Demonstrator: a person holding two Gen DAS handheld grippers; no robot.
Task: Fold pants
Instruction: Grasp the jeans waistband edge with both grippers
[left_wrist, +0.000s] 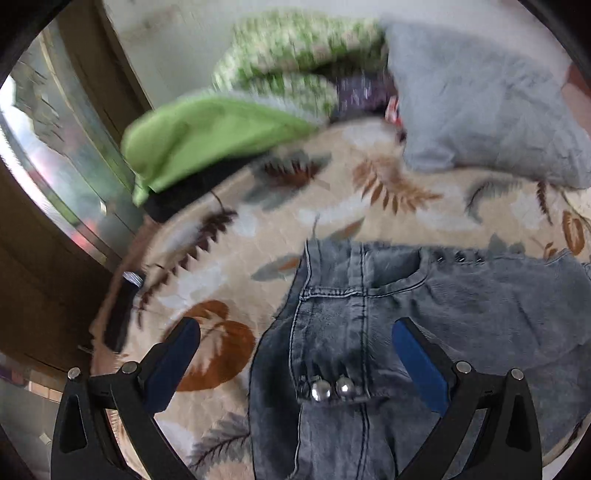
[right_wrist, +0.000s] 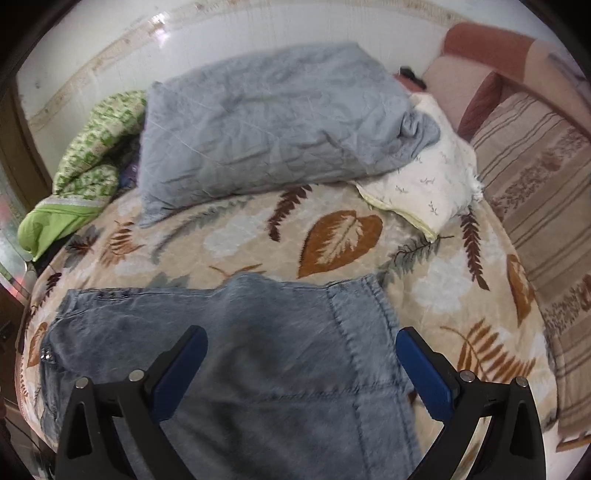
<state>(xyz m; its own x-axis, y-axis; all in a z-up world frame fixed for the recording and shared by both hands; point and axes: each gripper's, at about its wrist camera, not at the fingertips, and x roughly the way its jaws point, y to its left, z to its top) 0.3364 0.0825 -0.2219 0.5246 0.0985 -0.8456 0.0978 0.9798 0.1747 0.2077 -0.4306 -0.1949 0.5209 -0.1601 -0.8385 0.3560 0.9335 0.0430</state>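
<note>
Faded blue jeans (right_wrist: 236, 332) lie spread on the leaf-patterned blanket (right_wrist: 343, 240) covering the bed. The left tongs (left_wrist: 295, 354) hang wide open above the studded waistband end, gripping nothing. The right tongs (right_wrist: 301, 358) are equally spread over the hem end, empty. A grey quilt (right_wrist: 266, 122) lies bunched behind.

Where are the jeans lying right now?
The jeans lie flat on the leaf-patterned blanket, at the near edge of both wrist views, under both open grippers, with the grey pillow beyond them.
</note>
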